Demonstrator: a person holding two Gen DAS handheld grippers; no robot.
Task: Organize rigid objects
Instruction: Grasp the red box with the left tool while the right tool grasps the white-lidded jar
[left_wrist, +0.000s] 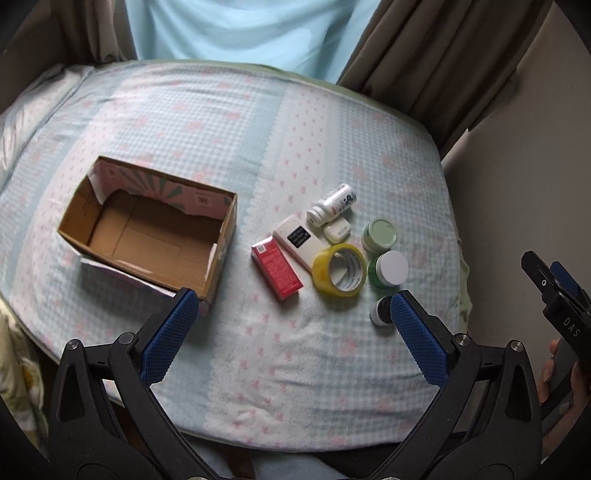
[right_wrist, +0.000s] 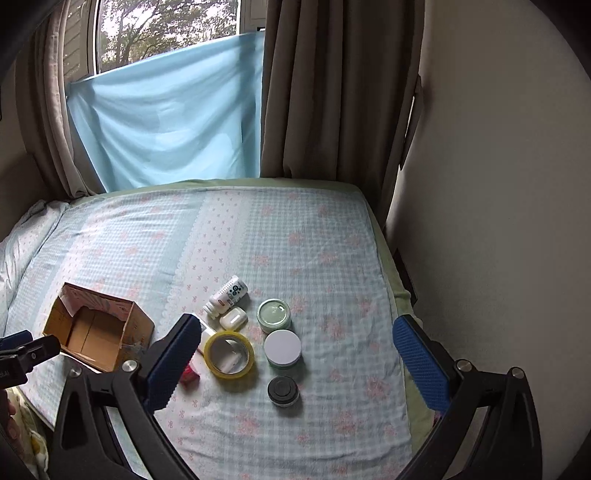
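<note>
Rigid objects clustered on the bed sheet (left_wrist: 229, 122), right of a cardboard box (left_wrist: 147, 229); box upright, open-topped, nothing visible inside. Cluster: red carton (left_wrist: 277, 271), white remote (left_wrist: 299, 240), yellow tape roll (left_wrist: 340, 271) lying flat, white bottle (left_wrist: 332, 203) on its side, earbud case (left_wrist: 337, 229), pale green jar (left_wrist: 379, 234), white-lidded green jar (left_wrist: 389, 269), small black-capped jar (right_wrist: 283, 390). All jars lidded. Left gripper (left_wrist: 290, 308) spread wide, empty, above sheet. Right gripper (right_wrist: 295, 332) likewise spread, holding nothing.
</note>
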